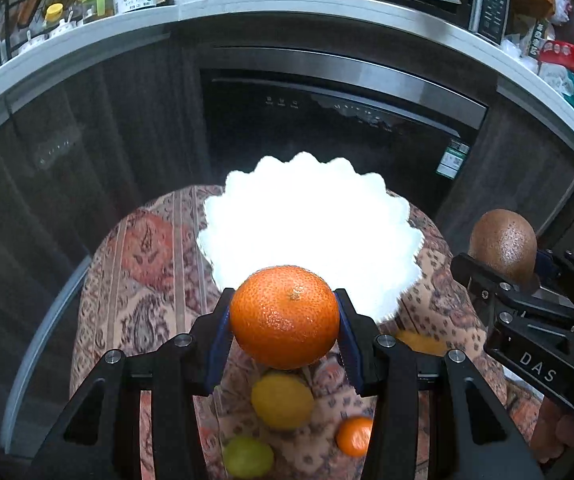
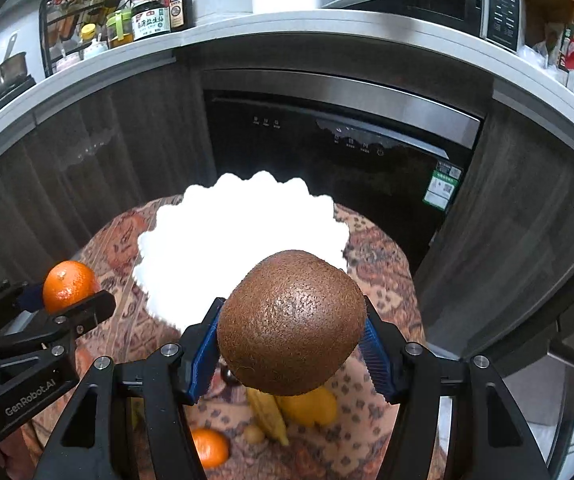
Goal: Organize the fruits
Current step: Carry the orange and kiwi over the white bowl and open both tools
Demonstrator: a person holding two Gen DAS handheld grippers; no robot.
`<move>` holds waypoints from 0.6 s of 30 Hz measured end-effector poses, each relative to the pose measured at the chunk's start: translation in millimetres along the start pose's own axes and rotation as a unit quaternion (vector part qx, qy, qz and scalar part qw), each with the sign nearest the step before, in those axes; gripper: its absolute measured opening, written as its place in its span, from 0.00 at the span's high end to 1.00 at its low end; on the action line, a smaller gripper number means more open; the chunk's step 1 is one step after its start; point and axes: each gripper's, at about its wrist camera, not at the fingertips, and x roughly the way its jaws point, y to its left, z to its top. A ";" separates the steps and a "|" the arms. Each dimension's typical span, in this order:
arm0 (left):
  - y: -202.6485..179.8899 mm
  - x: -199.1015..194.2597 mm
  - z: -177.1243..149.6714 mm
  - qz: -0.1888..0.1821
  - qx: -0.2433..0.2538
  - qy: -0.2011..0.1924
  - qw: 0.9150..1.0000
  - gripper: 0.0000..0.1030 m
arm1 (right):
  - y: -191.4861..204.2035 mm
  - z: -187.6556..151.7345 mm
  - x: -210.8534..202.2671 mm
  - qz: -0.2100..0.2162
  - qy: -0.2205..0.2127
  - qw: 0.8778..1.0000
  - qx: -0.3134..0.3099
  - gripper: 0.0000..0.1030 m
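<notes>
Your left gripper [image 1: 285, 320] was clamped on the orange [image 1: 285, 317], your right gripper [image 2: 291, 330] on the kiwi [image 2: 291, 322], both raised on the near side of the white scalloped plate [image 1: 307, 216]. Nearer than the plate, a lemon [image 1: 282, 400] and a small mandarin [image 1: 354, 436] lay on the patterned cloth [image 1: 127, 300]. Beyond the plate stood the black dishwasher [image 1: 327, 120].

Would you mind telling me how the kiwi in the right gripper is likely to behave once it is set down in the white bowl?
The kiwi is egg-shaped, so it will probably roll or rock until it settles. Its fuzzy brown skin likely grips the ridged blue fingers well, so slipping seems unlikely. The bowl has a raised scalloped rim, which should contain it.
</notes>
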 end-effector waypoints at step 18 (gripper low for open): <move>16.9 85.8 28.7 0.003 -0.017 0.058 0.998 0.55 | -9.8 25.2 86.6 0.001 0.066 0.998 0.009 0.39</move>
